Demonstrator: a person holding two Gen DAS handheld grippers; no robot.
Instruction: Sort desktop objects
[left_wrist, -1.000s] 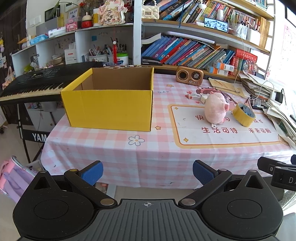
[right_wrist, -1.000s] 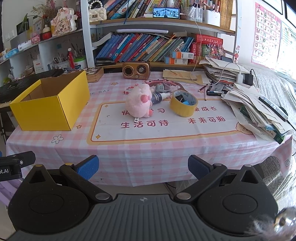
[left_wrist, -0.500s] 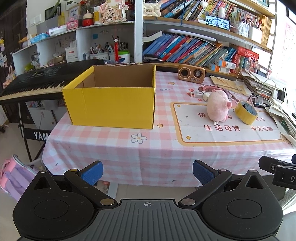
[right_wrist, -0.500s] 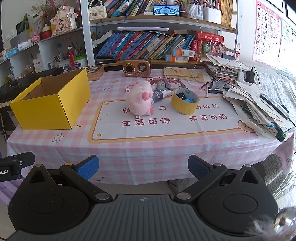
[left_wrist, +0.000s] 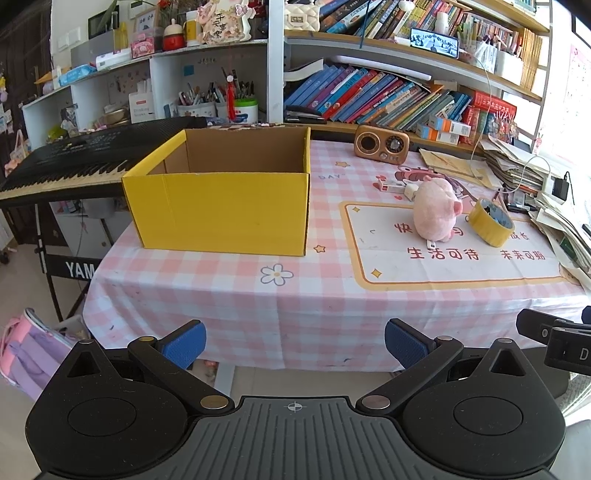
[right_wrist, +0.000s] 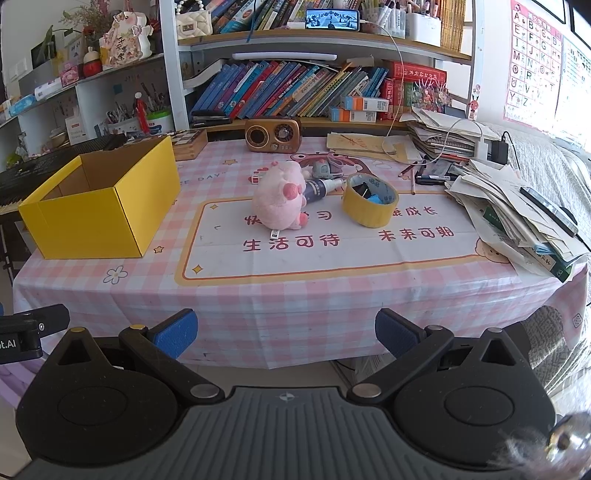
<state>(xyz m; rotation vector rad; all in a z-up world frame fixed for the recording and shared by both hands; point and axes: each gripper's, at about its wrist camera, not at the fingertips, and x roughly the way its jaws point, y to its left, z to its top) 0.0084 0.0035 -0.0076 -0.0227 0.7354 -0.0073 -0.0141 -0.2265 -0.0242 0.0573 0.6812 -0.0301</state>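
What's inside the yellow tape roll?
In the right wrist view, the yellow tape roll has something blue and something dark sitting in its hole. Its wall hides their lower parts, so I can't tell what they are.

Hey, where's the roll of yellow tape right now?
The roll of yellow tape sits on the table's printed mat, right of the pink plush pig, toward the stack of papers; in the left wrist view it appears at far right.

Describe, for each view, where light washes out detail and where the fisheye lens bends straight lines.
Left wrist view: the window at the right edge is blown out, and the keyboard bows near the left edge. Right wrist view: glare whitens the far right beyond the paper pile, and the shelf boards curve.
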